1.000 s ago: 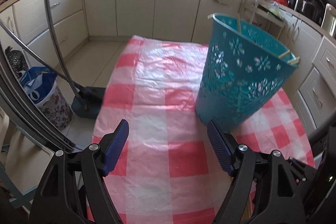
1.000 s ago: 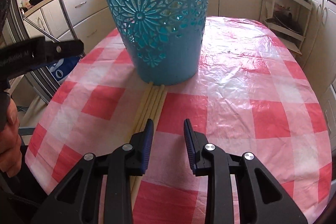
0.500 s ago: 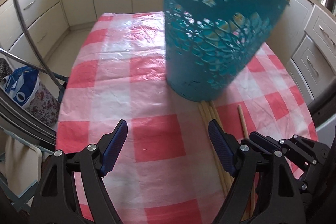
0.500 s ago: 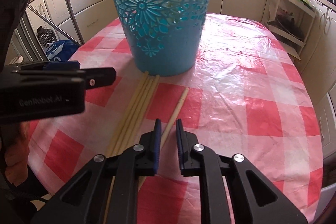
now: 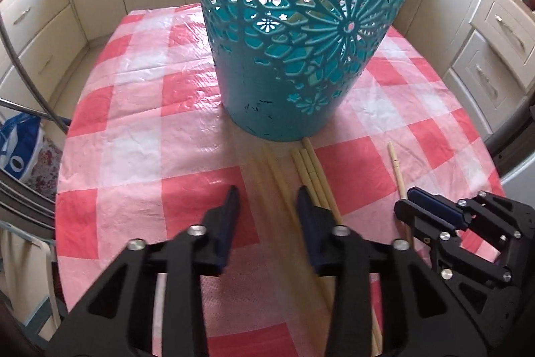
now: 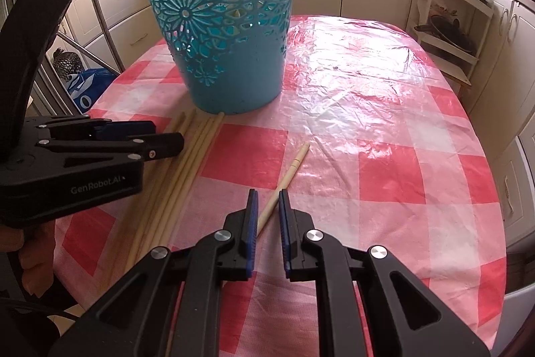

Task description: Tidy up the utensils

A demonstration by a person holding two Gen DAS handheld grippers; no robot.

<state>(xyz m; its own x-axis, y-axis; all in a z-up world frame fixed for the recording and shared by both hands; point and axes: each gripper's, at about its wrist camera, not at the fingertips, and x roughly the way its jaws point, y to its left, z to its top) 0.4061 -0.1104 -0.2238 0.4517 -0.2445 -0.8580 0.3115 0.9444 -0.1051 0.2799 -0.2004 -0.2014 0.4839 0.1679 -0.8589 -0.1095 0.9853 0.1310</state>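
A teal cut-out basket (image 5: 301,32) (image 6: 227,32) stands on the red-and-white checked table. Several pale wooden chopsticks (image 5: 309,169) (image 6: 187,163) lie bundled in front of it. My left gripper (image 5: 267,209) is open, its jaws astride some of the bundle, just above the cloth. A single chopstick (image 6: 289,173) (image 5: 396,169) lies apart to the right. My right gripper (image 6: 267,209) has narrow jaws around this chopstick's near end; the pads do not visibly touch it. The right gripper (image 5: 431,209) also shows in the left wrist view.
The checked tablecloth (image 6: 384,129) covers an oval table whose edges drop off left and right. Kitchen cabinets (image 5: 495,32) ring the room. A blue bag (image 5: 16,146) and a metal rack stand on the floor at left. A shelf unit (image 6: 448,32) stands at right.
My left gripper swung over in front of the basket and came down over the chopstick bundle, its jaws narrowing. My right gripper shifted right to the single chopstick and narrowed its jaws around it.
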